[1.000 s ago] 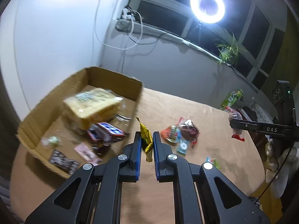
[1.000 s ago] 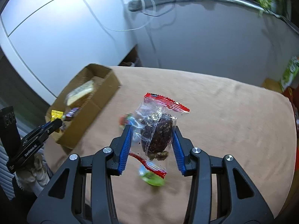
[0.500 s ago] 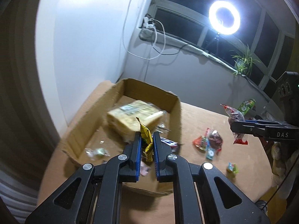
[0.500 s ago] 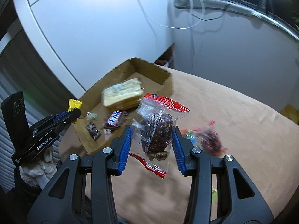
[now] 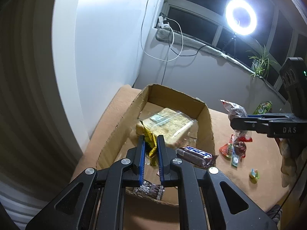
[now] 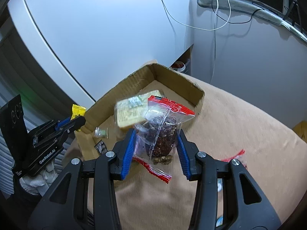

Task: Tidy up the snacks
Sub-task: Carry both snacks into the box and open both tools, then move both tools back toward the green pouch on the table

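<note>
Pinching a crinkled yellow foil candy wrapper (image 5: pixel 149 141) in my left gripper (image 5: pixel 150 145) over the open brown cardboard box (image 5: pixel 208 120), my right gripper (image 6: pixel 156 136) clamps a clear red-edged packet of dark nut cake (image 6: pixel 163 134).

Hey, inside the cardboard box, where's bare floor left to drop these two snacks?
In the cardboard box, the far corner behind the yellow cracker pack is bare, and so is the floor strip along the left wall beside it. The near end is crowded: chocolate bar, dark wrapper, a small candy. Outside, the table right of the box is bare.
</note>
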`<state>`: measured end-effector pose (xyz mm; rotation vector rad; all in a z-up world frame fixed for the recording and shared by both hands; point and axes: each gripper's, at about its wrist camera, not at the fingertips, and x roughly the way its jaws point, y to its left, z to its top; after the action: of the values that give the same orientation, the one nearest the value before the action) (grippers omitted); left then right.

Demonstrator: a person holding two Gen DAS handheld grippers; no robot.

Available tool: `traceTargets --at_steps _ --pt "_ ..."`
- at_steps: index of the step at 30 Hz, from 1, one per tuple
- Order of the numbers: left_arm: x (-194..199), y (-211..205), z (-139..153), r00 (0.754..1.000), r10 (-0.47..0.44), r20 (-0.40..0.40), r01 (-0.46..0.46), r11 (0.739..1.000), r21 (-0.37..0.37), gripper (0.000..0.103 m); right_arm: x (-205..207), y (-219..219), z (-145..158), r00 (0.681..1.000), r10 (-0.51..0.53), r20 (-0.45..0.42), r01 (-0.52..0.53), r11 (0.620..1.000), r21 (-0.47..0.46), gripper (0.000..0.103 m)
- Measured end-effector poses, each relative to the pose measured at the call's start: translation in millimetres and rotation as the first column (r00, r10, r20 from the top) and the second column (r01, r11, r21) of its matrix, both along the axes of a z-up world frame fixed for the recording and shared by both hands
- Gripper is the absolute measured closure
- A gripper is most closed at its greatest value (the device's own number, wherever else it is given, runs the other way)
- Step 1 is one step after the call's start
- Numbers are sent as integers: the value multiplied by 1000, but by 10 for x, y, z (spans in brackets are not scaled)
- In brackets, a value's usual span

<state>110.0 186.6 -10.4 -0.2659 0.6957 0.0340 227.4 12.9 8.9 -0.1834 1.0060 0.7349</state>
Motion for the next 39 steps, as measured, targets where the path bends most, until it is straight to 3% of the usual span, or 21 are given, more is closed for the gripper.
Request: traceTargets --at_steps 23,25,27,30,39 --pt "276 60 -81 999 -15 -34 15 1000 11 92 575 394 -265 999 19 -35 -19 1000 -25 58" --pt "283 58 -82 999 -15 -36 15 1000 11 91 584 405 -269 999 19 -27 -20 1000 -24 52" --pt "291 47 -83 999 -13 -40 14 1000 12 80 582 405 -260 1000 16 -16 -17 1000 -23 38" --pt "289 50 -71 999 0 -36 1 1000 8 53 568 391 -225 1000 8 0 -8 1000 -15 32" --pt "249 5 -41 1000 -3 -27 3 1000 7 53 526 283 -121 1000 -11 16 11 1000 -11 31"
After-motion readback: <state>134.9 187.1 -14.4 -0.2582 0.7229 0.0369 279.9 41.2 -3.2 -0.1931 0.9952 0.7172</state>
